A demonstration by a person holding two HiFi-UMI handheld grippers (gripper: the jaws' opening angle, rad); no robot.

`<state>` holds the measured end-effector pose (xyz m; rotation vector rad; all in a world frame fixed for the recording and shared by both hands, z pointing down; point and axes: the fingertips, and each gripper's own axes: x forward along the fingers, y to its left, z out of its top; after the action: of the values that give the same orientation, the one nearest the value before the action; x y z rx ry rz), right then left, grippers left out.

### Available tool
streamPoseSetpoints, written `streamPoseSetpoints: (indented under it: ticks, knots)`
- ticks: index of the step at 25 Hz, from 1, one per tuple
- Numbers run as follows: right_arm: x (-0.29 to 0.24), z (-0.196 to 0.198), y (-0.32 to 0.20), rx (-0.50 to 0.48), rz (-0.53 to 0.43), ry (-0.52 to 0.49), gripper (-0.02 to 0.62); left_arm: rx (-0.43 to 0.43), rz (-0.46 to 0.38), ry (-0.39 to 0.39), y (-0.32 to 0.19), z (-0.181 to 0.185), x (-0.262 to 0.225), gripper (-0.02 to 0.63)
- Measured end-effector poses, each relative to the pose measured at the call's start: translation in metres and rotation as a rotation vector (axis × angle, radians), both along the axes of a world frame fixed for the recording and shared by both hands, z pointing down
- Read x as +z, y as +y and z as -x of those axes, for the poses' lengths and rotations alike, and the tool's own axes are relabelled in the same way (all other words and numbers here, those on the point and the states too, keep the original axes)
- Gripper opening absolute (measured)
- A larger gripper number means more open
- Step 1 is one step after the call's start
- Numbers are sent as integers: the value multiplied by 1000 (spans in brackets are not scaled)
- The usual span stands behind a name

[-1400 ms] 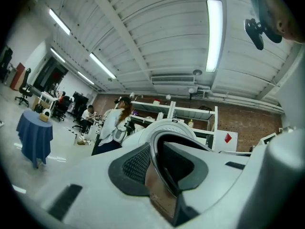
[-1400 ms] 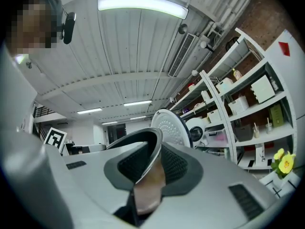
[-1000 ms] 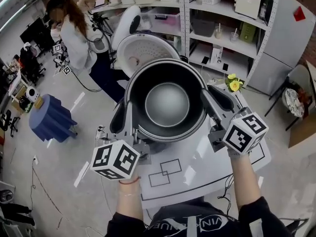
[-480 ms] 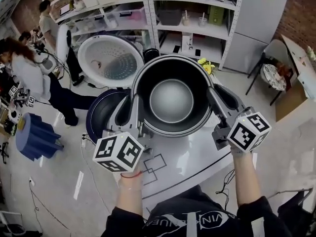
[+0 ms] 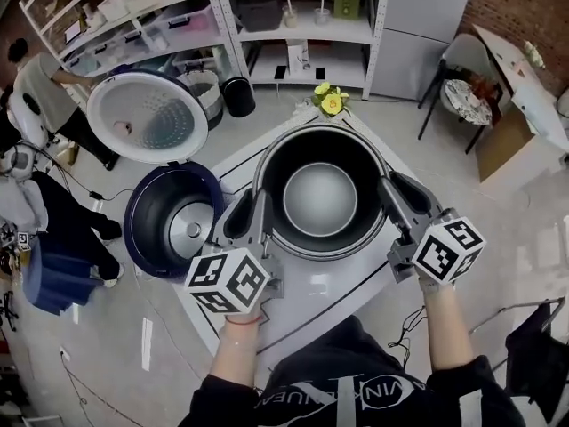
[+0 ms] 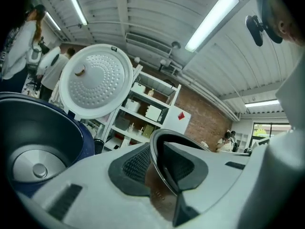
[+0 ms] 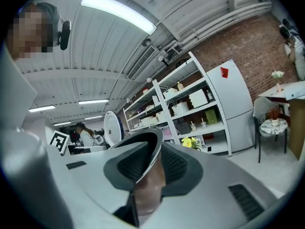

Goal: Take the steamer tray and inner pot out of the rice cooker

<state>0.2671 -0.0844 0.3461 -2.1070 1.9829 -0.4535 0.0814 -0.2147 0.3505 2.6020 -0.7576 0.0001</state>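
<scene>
Where jaws clamp, inner pot (image 5: 320,198) rim (both)

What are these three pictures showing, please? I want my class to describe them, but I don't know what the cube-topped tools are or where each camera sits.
No robot here: a person holds a pair of two-jaw tools called grippers; the patterned cubes are part of them. The top-down picture comes from a camera on the person's head. The other two come from cameras riding on each gripper, looking along its jaws. The left gripper and right gripper each clamp the rim of the dark inner pot, on opposite sides. To its left the blue rice cooker stands open, lid up. Below is a white table, with yellow flowers at its far end.
</scene>
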Motion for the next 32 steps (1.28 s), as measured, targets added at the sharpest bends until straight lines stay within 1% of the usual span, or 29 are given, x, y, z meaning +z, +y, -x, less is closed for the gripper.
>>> streamPoseSetpoints:
  ticks: [3,7,11,16,25,32]
  knots:
    - [26,1,17,-3,36,-21,81,34,30,-33,11,-3,22,83]
    - [55,12,36,-19,92,-69,80,56,67,-79,24,2,46,83]
    - [73,23,49,-18,126,-109,80,67,104,-112,35,12,64,81]
    - [91,31,61,-35,173,-124,77,79,144,-156,50,22,86,81]
    - [121,32,75,-10,226,-187,77,83,208,-215,70,28,119,80]
    - [135,32,83,10,260,-206,77,96,244,-233,79,29,129,81]
